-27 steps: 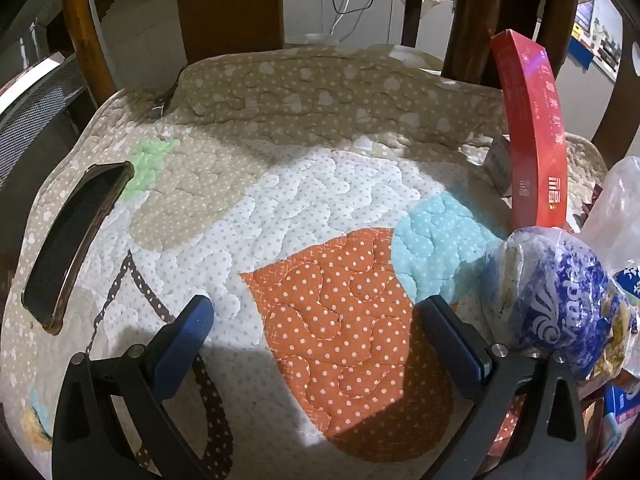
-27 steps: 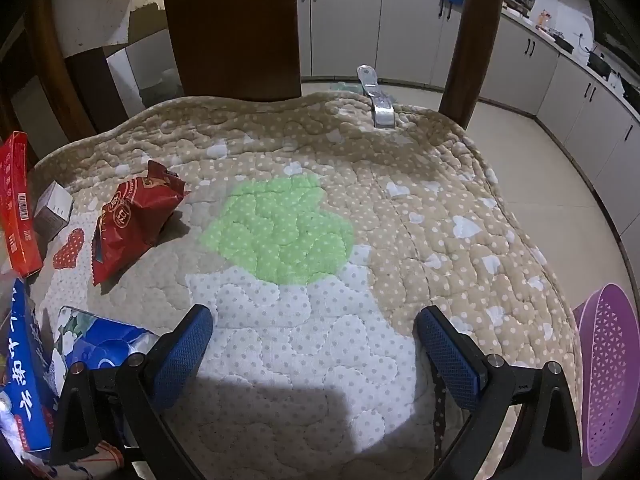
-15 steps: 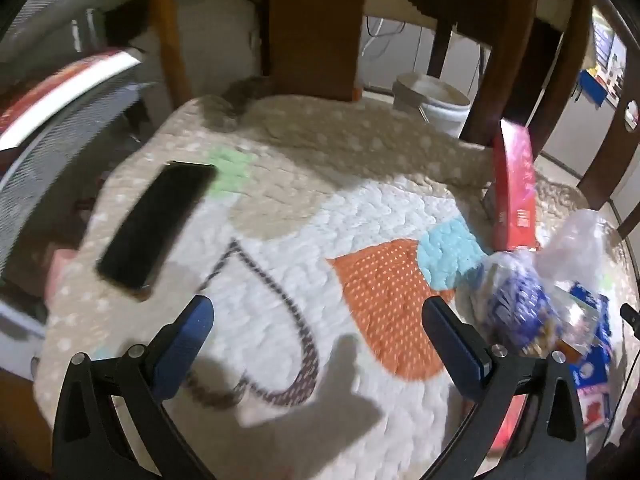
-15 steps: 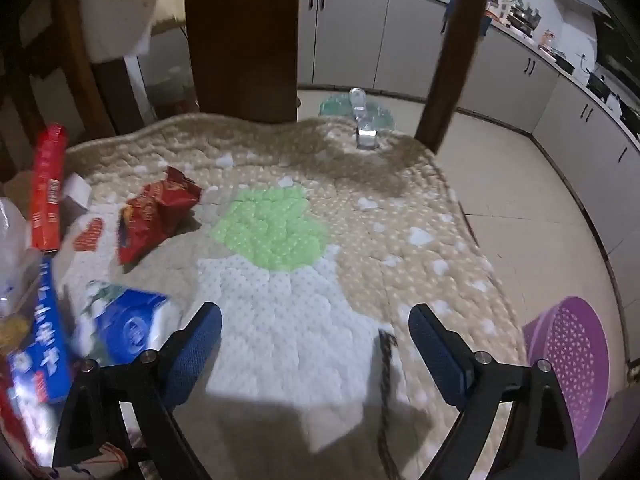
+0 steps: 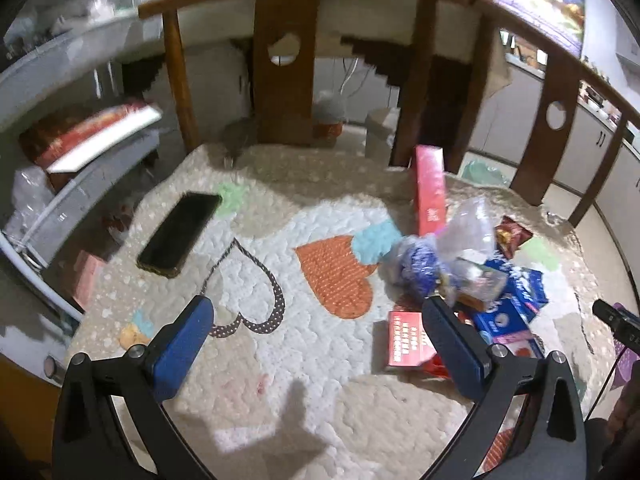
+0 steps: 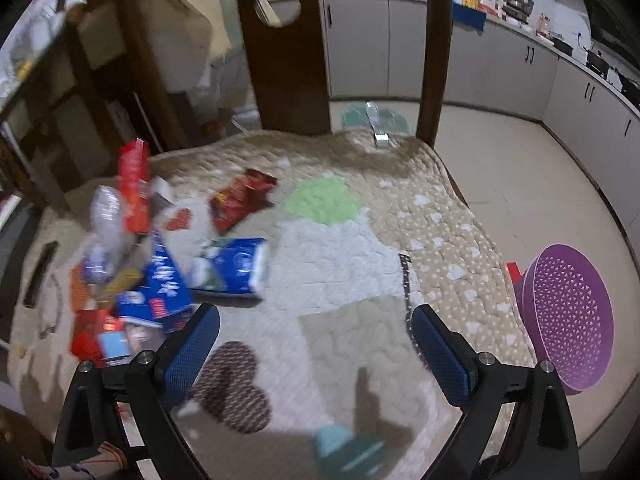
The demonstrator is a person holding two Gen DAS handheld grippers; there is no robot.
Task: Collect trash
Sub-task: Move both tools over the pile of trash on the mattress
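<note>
Trash lies in a loose heap on a quilted pad that covers a wide wooden seat, and nothing has been picked up yet. From the left wrist view, the left tool (image 5: pixel 316 340) hangs above the near part of the quilted pad (image 5: pixel 280 352) with its blue pads spread wide and nothing between them. The heap sits off to its right: a clear plastic bag (image 5: pixel 466 228), a crumpled blue-and-white wrapper (image 5: pixel 416 266), blue packets (image 5: pixel 516 300), a flat red box (image 5: pixel 406 340) and a tall red box (image 5: pixel 430 190) standing upright at the back. A black phone (image 5: pixel 180 236) lies well apart on the left side, and I would judge it is no rubbish, which may be why it is kept clear of the pile. The right wrist view shows the right tool (image 6: pixel 316 340) equally released, hovering over bare quilt with the same heap to its left. This view gives what the other lacks: a purple perforated basket (image 6: pixel 568 320) standing on the floor just beside the seat's right edge, likely the place the trash should go, and a red snack bag (image 6: pixel 240 202) lying alone nearer the middle, with a blue-and-white pack (image 6: pixel 232 266) beside the heap. A small silvery thing at the far edge is too blurred to name. The left view alone shows the phone plainly.
</note>
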